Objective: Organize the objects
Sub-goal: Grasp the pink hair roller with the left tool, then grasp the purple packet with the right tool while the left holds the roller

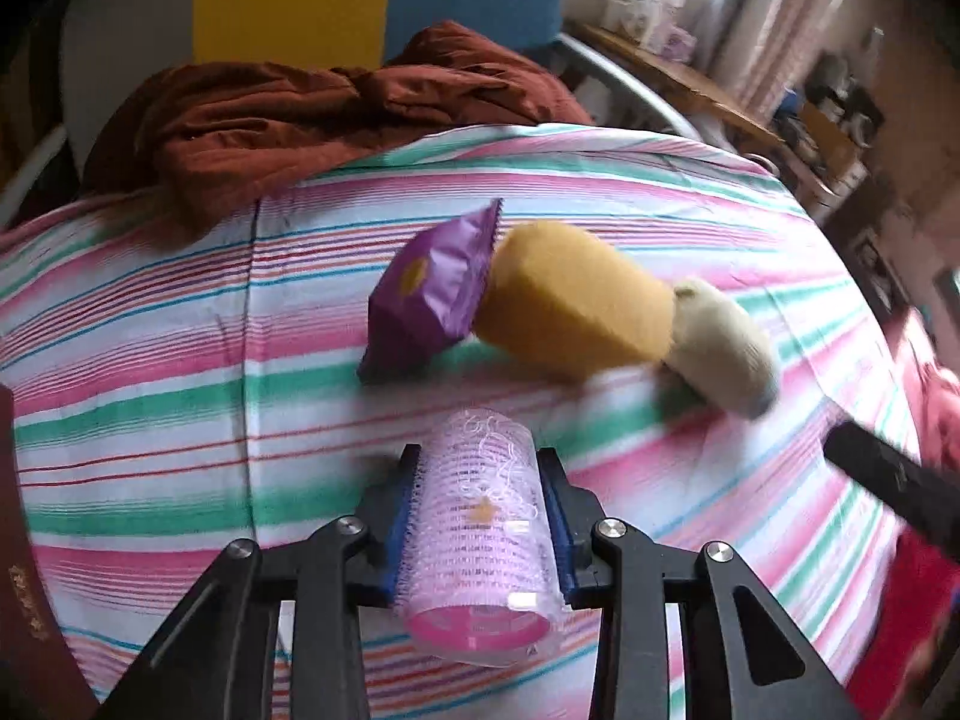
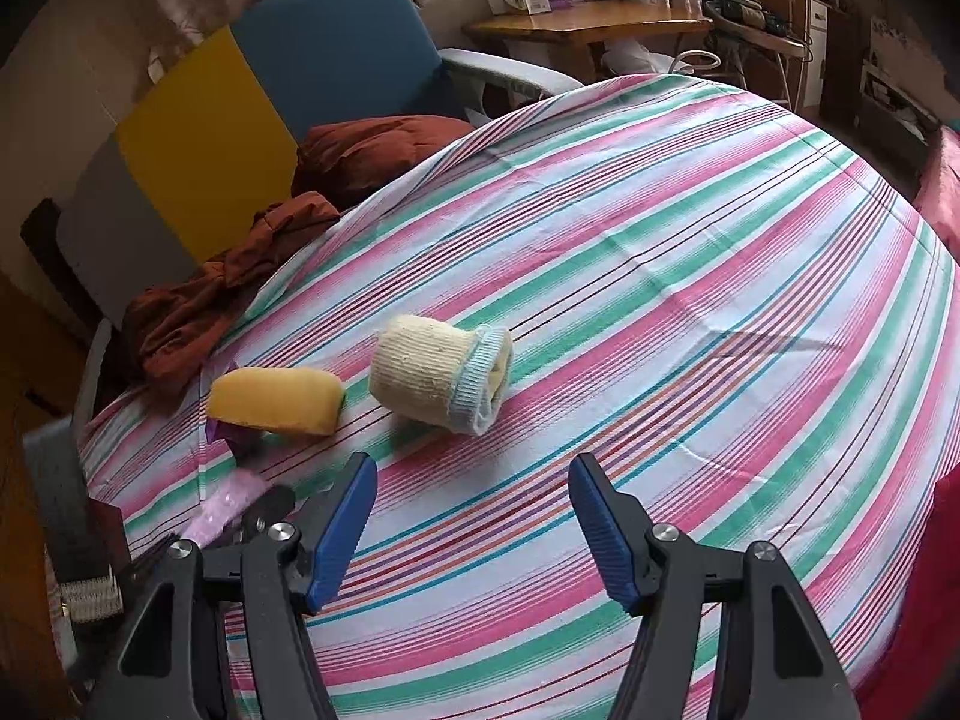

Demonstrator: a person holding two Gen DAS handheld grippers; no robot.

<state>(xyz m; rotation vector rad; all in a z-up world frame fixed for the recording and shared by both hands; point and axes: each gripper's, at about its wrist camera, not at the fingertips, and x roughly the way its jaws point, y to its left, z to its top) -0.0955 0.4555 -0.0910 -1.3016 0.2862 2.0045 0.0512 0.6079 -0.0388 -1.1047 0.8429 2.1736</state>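
Left tongs [image 1: 480, 516] clamp a pink mesh hair roller [image 1: 483, 534]; right tongs [image 2: 474, 516] gape, cream rolled sock [image 2: 432, 375] at twelve o'clock.

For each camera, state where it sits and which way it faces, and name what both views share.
Left wrist: on the left gripper, looking down along its jaws, shut on the pink hair roller, over the striped cloth.
Right wrist: on the right gripper, looking down across the cloth past open, empty jaws; the left gripper shows at lower left.
Shared: yellow sponge, rolled sock, purple packet, rust-red cloth, the chair.
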